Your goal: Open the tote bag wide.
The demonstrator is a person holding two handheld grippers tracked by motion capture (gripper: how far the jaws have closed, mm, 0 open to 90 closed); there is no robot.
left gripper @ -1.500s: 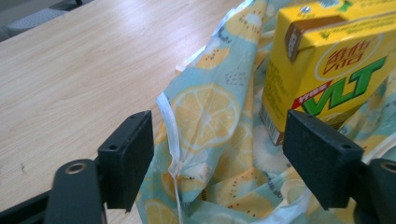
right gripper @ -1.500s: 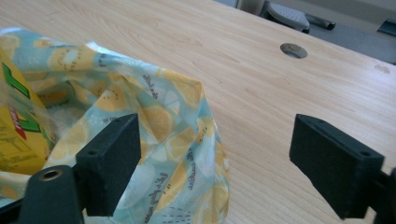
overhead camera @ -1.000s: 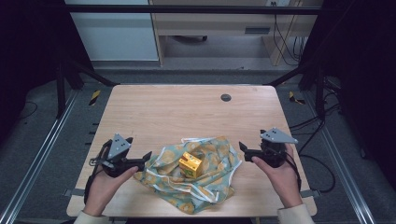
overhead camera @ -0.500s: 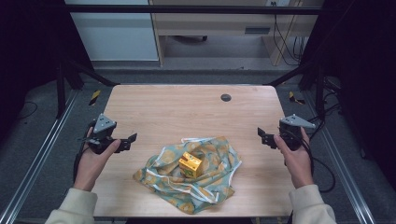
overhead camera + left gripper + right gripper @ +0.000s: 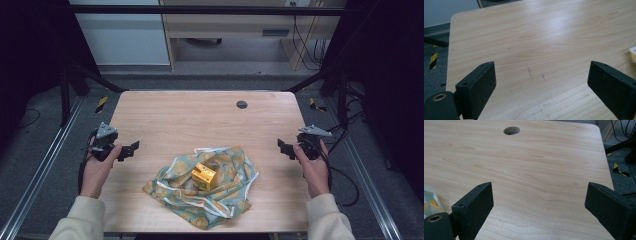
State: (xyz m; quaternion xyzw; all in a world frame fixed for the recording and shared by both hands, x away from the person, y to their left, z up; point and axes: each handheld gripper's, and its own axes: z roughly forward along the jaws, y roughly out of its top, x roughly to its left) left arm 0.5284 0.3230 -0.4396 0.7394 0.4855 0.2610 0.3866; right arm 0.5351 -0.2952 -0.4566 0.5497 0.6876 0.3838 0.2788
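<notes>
A green cloth with a yellow print and white trim (image 5: pixel 220 200) lies crumpled on the near middle of the wooden table (image 5: pixel 200 120). A small yellow carton (image 5: pixel 204 176) stands on it. My left gripper (image 5: pixel 129 150) (image 5: pixel 541 67) hovers at the table's left edge, well left of the cloth. Its jaws have just been opening and stand wide apart with only bare wood between them. My right gripper (image 5: pixel 282 149) (image 5: pixel 539 186) is near the right edge, also open and holding nothing. A corner of the cloth (image 5: pixel 430 197) peeks in at the left of the right gripper view.
A round cable hole (image 5: pixel 242 104) (image 5: pixel 511 130) sits in the far part of the tabletop. Metal frame rails (image 5: pixel 40 175) run along both sides of the table, and cables trail on the floor at the right (image 5: pixel 350 175).
Both hands have drawn away from the cloth, the left one out to the left edge and the right one out to the right edge. The cloth and carton lie as before.
</notes>
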